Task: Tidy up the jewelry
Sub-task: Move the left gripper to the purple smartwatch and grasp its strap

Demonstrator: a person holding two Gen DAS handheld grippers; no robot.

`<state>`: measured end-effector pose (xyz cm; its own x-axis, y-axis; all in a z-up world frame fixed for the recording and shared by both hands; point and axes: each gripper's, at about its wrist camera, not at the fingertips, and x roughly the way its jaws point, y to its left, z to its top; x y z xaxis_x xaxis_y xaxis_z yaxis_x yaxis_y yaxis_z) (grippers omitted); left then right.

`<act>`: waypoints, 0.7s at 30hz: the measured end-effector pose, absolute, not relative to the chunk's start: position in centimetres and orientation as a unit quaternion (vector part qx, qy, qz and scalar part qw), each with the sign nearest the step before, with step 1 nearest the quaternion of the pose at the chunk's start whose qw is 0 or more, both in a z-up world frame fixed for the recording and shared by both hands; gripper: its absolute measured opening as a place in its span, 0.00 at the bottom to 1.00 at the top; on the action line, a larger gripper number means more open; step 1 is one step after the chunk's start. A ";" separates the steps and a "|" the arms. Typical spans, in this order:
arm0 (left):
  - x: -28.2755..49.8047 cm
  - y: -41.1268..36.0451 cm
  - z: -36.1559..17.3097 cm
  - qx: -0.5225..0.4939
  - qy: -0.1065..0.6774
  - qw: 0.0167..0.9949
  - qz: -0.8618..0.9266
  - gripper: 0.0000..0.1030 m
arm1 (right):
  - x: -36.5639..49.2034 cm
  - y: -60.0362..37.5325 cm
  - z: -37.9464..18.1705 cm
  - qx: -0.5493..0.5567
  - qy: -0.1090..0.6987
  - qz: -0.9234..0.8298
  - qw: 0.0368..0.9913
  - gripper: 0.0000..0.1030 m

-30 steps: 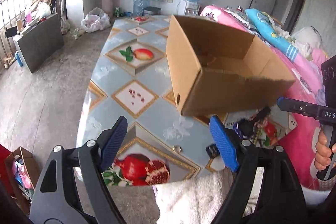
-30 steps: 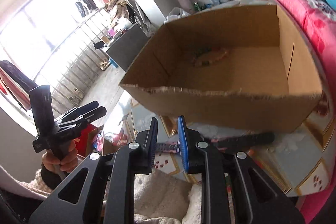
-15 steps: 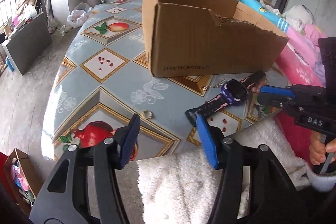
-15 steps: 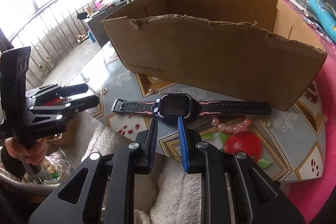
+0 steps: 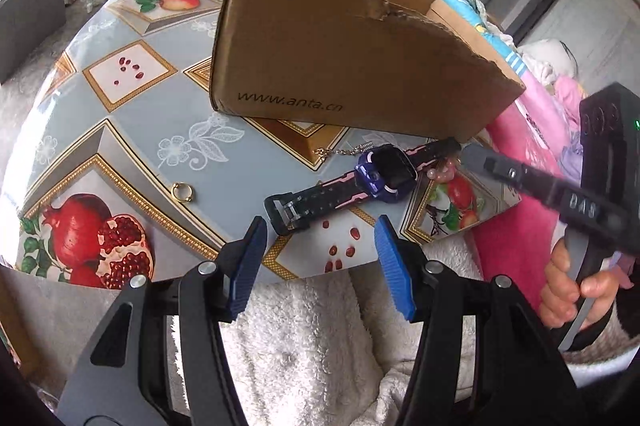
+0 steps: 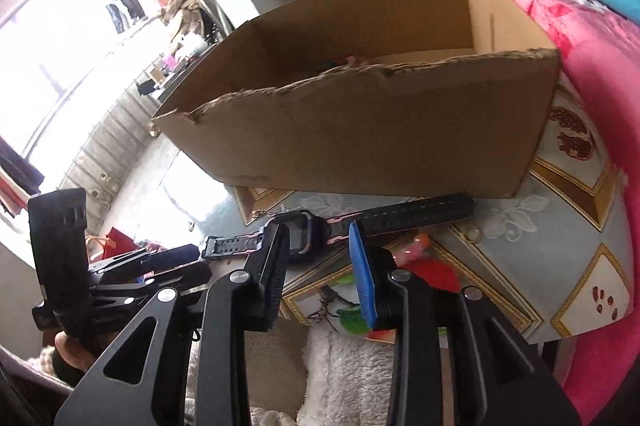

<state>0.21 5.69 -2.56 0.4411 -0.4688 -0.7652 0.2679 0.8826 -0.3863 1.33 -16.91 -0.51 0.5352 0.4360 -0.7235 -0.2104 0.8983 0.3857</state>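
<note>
1. Left wrist view: the left gripper (image 5: 318, 250) w/ blue-padded black fingers was seen spread wide, nothing held, hovering over the near table edge just short of the watch's buckle end.
2. A black-and-pink strapped smartwatch w/ purple case (image 5: 360, 180) was seen lying flat on the fruit-patterned grey tablecloth (image 5: 132, 130), just in front of the brown open-top cardboard box (image 5: 340, 50); far strap end was near the box's front corner.
3. A small gold ring (image 5: 182, 192) was seen on the cloth, well apart from the watch, to its left.
4. A thin gold chain (image 5: 346, 150) was seen beside the watch case, close to the box's base.
5. Pink beads (image 5: 442, 170) were partly seen by the far strap, close to the right gripper's tip.
6. Right wrist view: the right gripper (image 6: 318, 250) was seen partly spread, narrower than the left, empty, pads either side of the watch case (image 6: 298, 232) in view; contact couldn't be told.
7. A second ring (image 6: 473, 233) was seen right of the strap, near the box (image 6: 380, 146).
8. Something dark and pink was glimpsed inside the box; couldn't be identified.
9. White fleecy fabric (image 5: 320, 338) was seen below the table edge.
</note>
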 end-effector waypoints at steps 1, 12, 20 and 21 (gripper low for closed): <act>0.3 5.8 -2.6 -0.110 0.482 0.842 -0.216 0.51 | 1.4 -16.1 -0.7 0.116 0.443 0.194 0.868 0.30; 2.0 7.1 -3.3 -0.198 0.485 0.820 -0.232 0.52 | 2.2 -12.9 -2.4 0.061 0.449 0.195 0.870 0.30; 2.8 10.0 -4.8 -0.375 0.472 0.741 -0.295 0.53 | 2.0 -12.3 -2.5 0.051 0.449 0.191 0.872 0.30; 2.8 10.0 -4.9 -0.378 0.472 0.740 -0.294 0.53 | 2.0 -12.2 -2.5 0.049 0.449 0.190 0.872 0.30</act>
<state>2.83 9.97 -4.85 0.3809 -0.7918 -0.4775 0.0780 0.5421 -0.8367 2.01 -12.22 -2.54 0.5249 0.3754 -0.7639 -0.2876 0.9229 0.2560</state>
